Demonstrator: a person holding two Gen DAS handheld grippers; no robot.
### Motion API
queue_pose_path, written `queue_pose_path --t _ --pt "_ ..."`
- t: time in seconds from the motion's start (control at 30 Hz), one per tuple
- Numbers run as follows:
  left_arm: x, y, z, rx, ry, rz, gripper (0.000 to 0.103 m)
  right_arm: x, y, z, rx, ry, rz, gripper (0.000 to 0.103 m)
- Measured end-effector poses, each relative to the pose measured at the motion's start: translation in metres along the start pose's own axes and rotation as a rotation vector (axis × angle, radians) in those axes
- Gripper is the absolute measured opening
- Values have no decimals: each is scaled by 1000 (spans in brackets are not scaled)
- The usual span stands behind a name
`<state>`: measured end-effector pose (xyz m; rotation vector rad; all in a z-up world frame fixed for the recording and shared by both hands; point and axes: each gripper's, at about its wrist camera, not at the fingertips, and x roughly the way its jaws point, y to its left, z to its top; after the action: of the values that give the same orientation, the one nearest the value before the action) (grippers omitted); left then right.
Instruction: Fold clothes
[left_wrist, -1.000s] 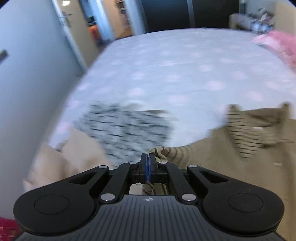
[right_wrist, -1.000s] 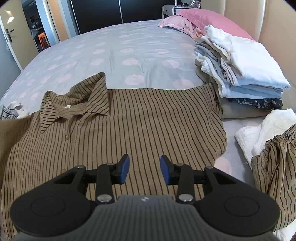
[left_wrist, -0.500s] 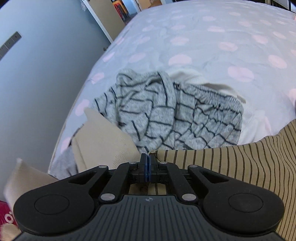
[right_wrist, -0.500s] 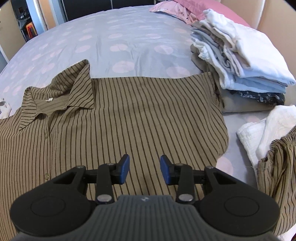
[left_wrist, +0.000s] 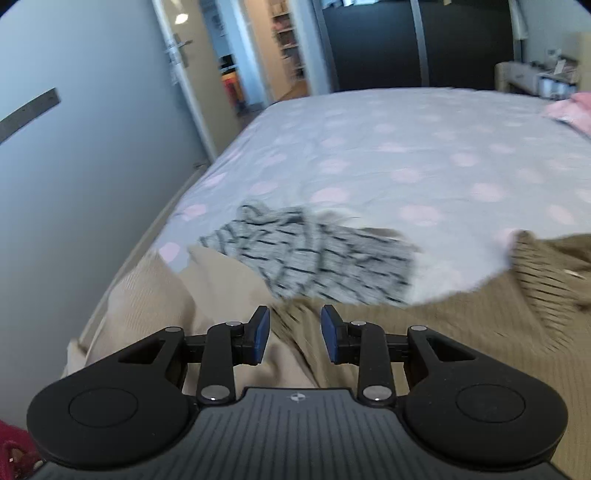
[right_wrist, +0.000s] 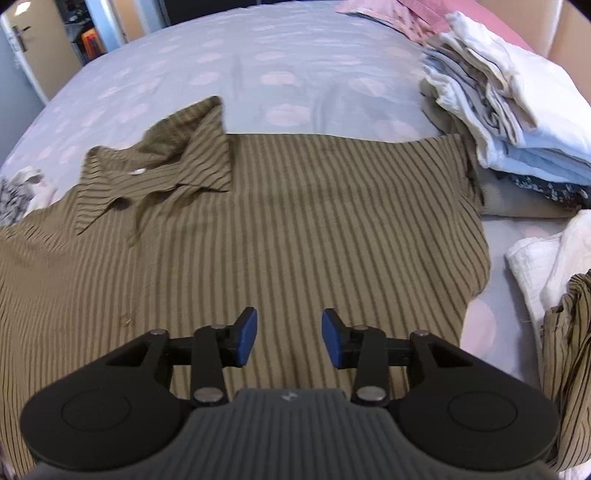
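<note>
Right wrist shows both grippers' fingers spread, empty; I'd pinch the soft, limp striped shirt (right_wrist: 295, 221) by its hem beside the folded stack (right_wrist: 517, 122).

The right gripper (right_wrist: 289, 338), jaws apart and empty, hovers over a brown striped shirt (right_wrist: 288, 236) spread flat on a dotted bedspread (right_wrist: 258, 62). The shirt's collar (right_wrist: 166, 173) lies ahead to its left; a stack of folded clothes (right_wrist: 509, 118) sits ahead to its right.
</note>
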<state>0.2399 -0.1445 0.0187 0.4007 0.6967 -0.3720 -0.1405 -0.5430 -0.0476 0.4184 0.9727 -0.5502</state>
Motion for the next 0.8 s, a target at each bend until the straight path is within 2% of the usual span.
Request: queue_pose_path --t 0.1,0.23,0.43,0.63,0.8 --pt "-38 -7 -25 1 8 -81 28 -9 12 -13 -42 -37 22 47" --pt "-72 -18 -72 23 117 -158 28 -21 25 -32 -69 -51 64 47" --pt "-107 -32 -152 78 253 -211 28 -38 58 -64 -140 -21 138 47" --pt "-142 -46 -231 132 387 -262 28 -46 96 -116 -178 -4 195 47" --pt "-146 -60 -275 153 442 -282 28 -42 122 -155 -215 73 237 48"
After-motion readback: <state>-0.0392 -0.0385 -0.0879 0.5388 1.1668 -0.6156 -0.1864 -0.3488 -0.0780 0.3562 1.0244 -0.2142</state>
